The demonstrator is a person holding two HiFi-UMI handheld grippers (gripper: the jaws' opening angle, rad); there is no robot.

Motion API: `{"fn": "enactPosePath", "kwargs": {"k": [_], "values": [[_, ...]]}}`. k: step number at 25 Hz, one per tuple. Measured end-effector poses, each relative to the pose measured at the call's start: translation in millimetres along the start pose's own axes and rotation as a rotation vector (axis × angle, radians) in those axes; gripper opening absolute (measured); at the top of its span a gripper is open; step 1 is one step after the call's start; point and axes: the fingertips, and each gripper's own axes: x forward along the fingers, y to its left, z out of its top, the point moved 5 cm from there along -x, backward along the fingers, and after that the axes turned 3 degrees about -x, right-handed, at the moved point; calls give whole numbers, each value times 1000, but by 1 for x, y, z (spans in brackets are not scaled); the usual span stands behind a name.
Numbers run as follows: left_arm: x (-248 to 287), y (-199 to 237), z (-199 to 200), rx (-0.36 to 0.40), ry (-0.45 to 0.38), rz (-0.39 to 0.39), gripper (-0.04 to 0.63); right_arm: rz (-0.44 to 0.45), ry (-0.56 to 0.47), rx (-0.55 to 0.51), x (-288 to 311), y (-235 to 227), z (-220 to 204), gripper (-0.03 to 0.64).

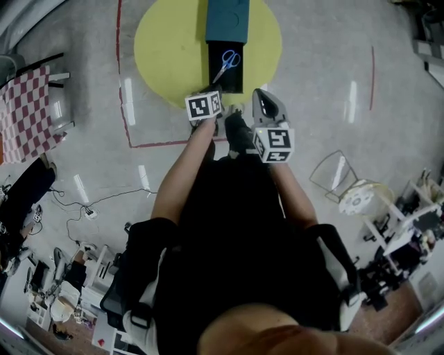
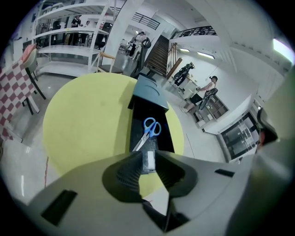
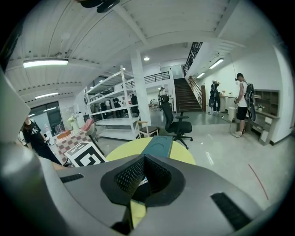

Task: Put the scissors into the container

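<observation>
The scissors point(image 1: 227, 64) lie flat inside the container point(image 1: 214, 82), a long black open tray at the top centre of the head view. Their blue handles are toward the upper right and the closed blades point to the lower left. They are the only thing seen in the tray, and neither gripper touches them. A teal block point(image 1: 227, 19) touches the tray's far end. In the right gripper view its top shows two round recesses. Tray and block sit on a round yellow tabletop point(image 1: 166, 48).

The left gripper point(image 2: 148, 159) hovers just below the tray's near end in the head view and points down at it. Its jaws stand a narrow gap apart and hold nothing. Through the gap the near end of the tray shows, with a pale rectangular patch that cannot be identified. The right gripper point(image 3: 144, 159) sits just to the right of the left one and a little lower in the head view. Its jaw tips meet, with nothing between them.

A red-and-white checked table point(image 1: 24, 111) stands at the left edge of the head view, well apart from the yellow tabletop. In the right gripper view a black office chair point(image 3: 177, 122) stands behind the tabletop, and white shelving point(image 3: 115, 106) stands to the left of the chair.
</observation>
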Motion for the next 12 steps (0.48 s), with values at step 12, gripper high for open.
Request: {"fn": "enactPosePath", "kwargs": {"k": [12], "values": [[-55, 0, 50, 109, -237, -31, -3, -13, -27, -4, -2, 9, 22, -3]]}}
